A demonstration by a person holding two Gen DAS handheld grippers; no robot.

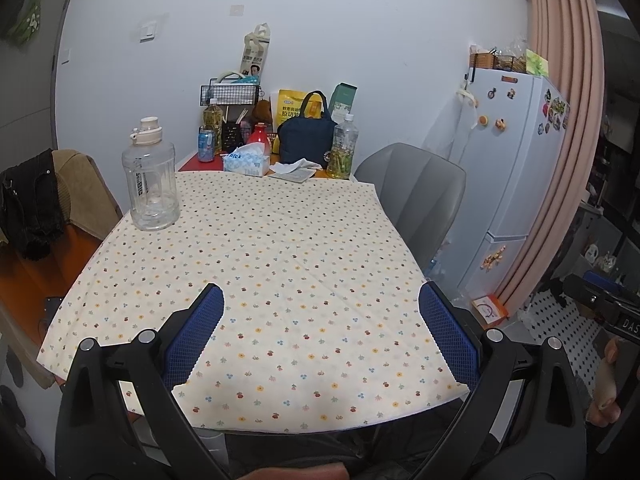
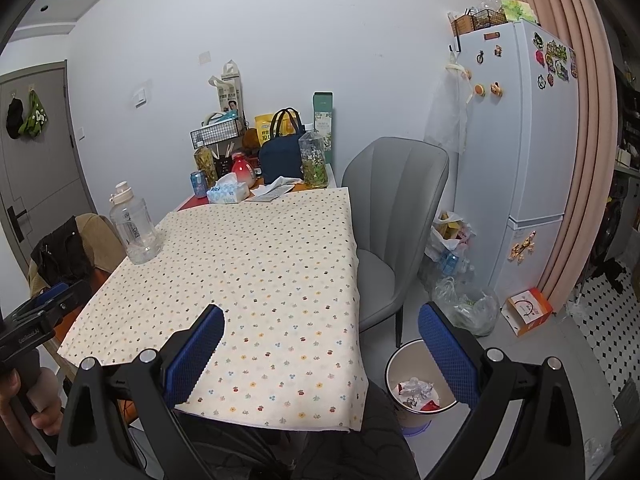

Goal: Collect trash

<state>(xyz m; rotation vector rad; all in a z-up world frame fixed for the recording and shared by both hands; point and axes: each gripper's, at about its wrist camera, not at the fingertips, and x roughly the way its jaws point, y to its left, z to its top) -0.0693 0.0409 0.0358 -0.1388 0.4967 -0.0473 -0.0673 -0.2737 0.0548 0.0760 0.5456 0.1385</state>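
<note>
Blue-padded left gripper and right gripper both hang spread wide and hold nothing above the flower-print cloth on the bench. Crumpled white and red trash lies inside the round white bin on the floor beside the grey chair.

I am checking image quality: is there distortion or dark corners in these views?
Left wrist view: the straight-edged floral tablecloth bows outward, corners are black. Right wrist view: the white refrigerator and pink curtain curve, and the corners are black too; both look evenly lit.
</note>
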